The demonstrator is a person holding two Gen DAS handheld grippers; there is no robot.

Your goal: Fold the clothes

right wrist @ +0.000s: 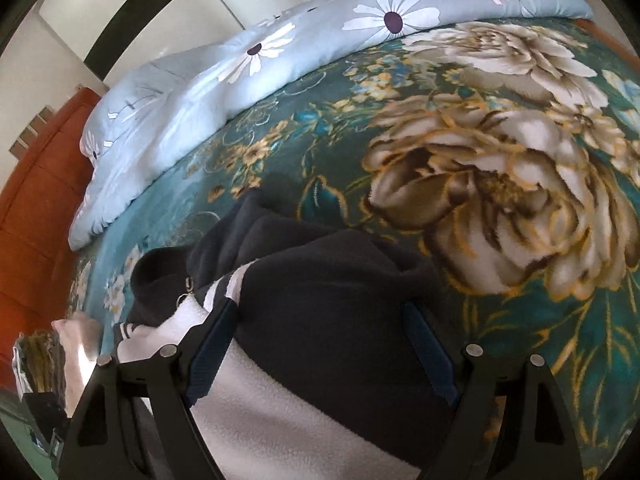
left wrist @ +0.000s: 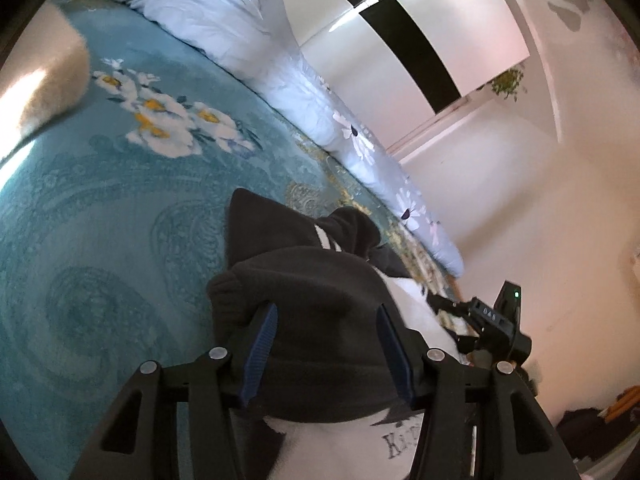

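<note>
A black and white fleece jacket (left wrist: pixel 316 292) lies on the teal floral blanket (left wrist: pixel 100 200). It has white stripes by its collar (left wrist: pixel 326 238). My left gripper (left wrist: pixel 326 312) is open, its blue-padded fingers (left wrist: pixel 260 352) astride a black fold of the jacket. My right gripper (left wrist: pixel 480 320) shows to the right in the left wrist view. In the right wrist view the jacket (right wrist: pixel 332 312) fills the lower middle, and my right gripper (right wrist: pixel 320 312) is open with its fingers (right wrist: pixel 210 354) wide over the black sleeve and white body.
A light blue daisy-print duvet (left wrist: pixel 248 40) lies bunched along the far side of the bed; it also shows in the right wrist view (right wrist: pixel 280 36). A cream fuzzy item (left wrist: pixel 44 84) lies at far left. An orange headboard (right wrist: pixel 36 200) stands at left. White wardrobe doors (left wrist: pixel 460 20) stand beyond.
</note>
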